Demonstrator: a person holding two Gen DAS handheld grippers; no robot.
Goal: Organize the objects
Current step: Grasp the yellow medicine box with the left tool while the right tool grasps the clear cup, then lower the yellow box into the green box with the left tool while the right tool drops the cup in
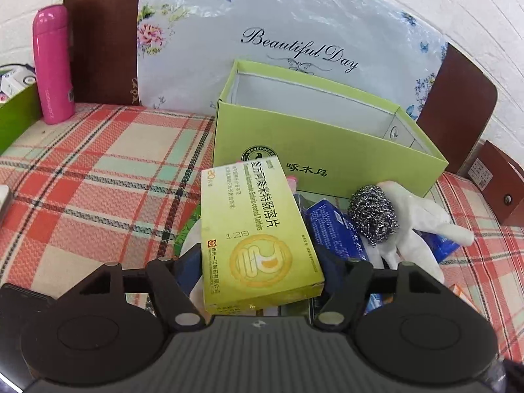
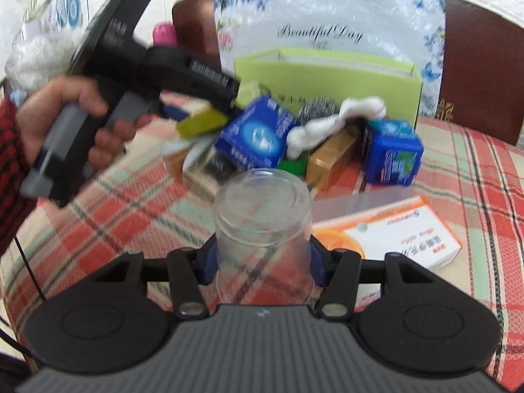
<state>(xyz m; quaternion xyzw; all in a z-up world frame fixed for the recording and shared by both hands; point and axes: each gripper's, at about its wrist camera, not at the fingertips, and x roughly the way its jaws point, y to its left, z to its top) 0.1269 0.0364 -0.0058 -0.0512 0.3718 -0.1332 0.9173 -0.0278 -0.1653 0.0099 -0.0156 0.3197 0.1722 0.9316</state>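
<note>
My left gripper (image 1: 262,262) is shut on a yellow-green tablet box (image 1: 258,229) and holds it above a pile of objects, just in front of an open green cardboard box (image 1: 327,150). In the right wrist view the left gripper (image 2: 170,75) shows in a hand at the upper left with the yellow box (image 2: 201,122). My right gripper (image 2: 262,258) is shut on a clear plastic cup (image 2: 262,222), held over the plaid tablecloth. The pile holds a steel scourer (image 1: 371,211), a white glove (image 1: 412,219) and blue boxes (image 2: 255,134).
A pink flask (image 1: 52,65) stands at the far left beside a green tray (image 1: 16,114). An orange-and-white box (image 2: 399,232) lies right of the cup. Dark chair backs (image 1: 458,108) and a floral plastic sheet (image 1: 294,16) stand behind the green box.
</note>
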